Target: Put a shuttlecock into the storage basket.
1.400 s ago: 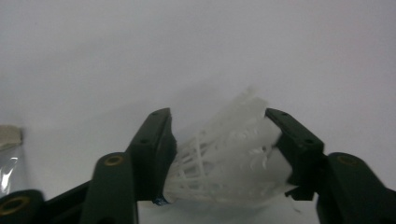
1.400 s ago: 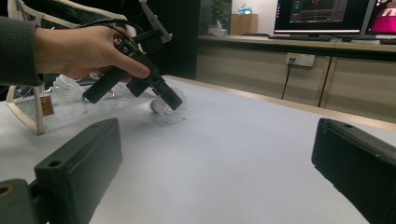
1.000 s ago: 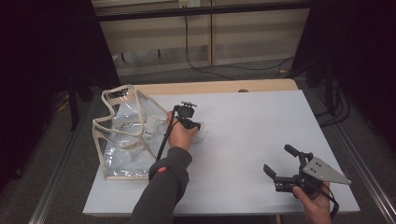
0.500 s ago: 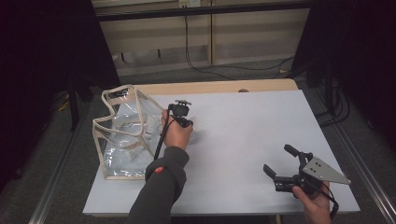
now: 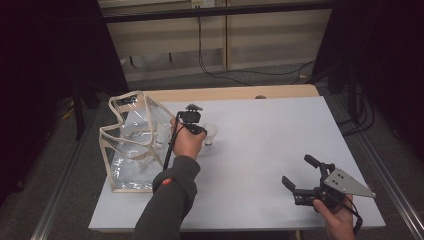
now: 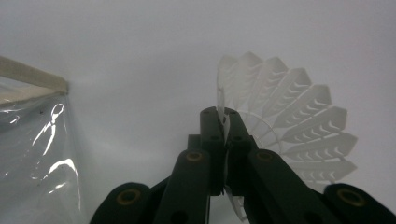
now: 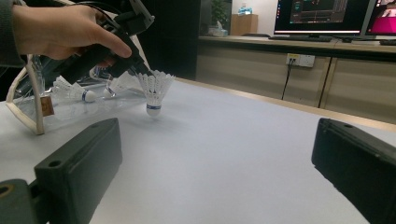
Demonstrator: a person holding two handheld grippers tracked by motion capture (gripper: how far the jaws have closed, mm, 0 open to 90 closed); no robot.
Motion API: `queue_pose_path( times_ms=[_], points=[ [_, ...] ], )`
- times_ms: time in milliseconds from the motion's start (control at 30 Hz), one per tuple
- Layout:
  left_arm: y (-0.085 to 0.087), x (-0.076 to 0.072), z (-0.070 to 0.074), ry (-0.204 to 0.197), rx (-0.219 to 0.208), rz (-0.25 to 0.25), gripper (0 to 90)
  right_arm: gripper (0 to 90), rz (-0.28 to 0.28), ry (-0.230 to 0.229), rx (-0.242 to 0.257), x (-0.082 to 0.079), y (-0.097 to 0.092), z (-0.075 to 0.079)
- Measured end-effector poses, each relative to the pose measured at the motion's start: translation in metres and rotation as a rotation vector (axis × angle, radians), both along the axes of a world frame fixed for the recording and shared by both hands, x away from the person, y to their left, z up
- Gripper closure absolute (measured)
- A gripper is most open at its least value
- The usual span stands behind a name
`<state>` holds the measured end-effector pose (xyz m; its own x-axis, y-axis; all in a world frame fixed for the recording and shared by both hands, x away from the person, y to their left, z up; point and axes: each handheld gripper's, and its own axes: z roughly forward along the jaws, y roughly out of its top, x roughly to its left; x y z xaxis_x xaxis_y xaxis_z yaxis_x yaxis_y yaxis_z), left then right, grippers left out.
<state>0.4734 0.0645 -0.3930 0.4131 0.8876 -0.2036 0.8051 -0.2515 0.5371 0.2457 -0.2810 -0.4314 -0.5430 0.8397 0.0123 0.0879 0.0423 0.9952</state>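
Observation:
A white feathered shuttlecock (image 5: 212, 133) (image 7: 154, 88) stands cork down on the white table (image 5: 260, 145), just right of a clear plastic bag (image 5: 131, 146). My left gripper (image 5: 201, 131) (image 6: 223, 125) reaches it from above. Its jaws have just been closing and are now shut on the rim of the feather skirt (image 6: 285, 116). In the right gripper view the left hand and its gripper (image 7: 135, 65) hold the feathers from the top. My right gripper (image 5: 298, 171) (image 7: 217, 158) rests open near the table's front right, with nothing between its jaws.
The clear bag with beige trim (image 7: 35, 100) lies at the table's left and holds two more shuttlecocks (image 7: 74, 91). A wooden strip (image 5: 225, 93) runs along the table's far edge. Cabinets and monitors (image 7: 322, 16) stand beyond.
The left hand has edged slightly toward the bag. The right gripper has not moved.

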Motion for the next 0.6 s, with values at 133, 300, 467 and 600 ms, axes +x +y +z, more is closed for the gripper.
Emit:
queue_pose_path(
  times_ms=[133, 300, 467, 600],
  points=[
    [0.002, -0.001, 0.004, 0.010, -0.016, -0.003, 89.6, 1.8, 0.004, 0.002, -0.002, 0.000, 0.001, 0.000],
    [0.004, -0.002, 0.011, 0.021, -0.036, -0.010, 89.6, 1.8, 0.001, 0.000, -0.003, 0.000, 0.000, 0.000],
    [0.007, -0.003, 0.021, 0.024, -0.053, -0.018, 89.6, 1.8, 0.001, 0.001, -0.001, 0.000, 0.000, 0.000],
    [0.008, -0.004, 0.028, 0.025, -0.065, -0.023, 89.6, 1.8, 0.004, 0.002, -0.006, 0.001, 0.002, -0.001]
  ],
)
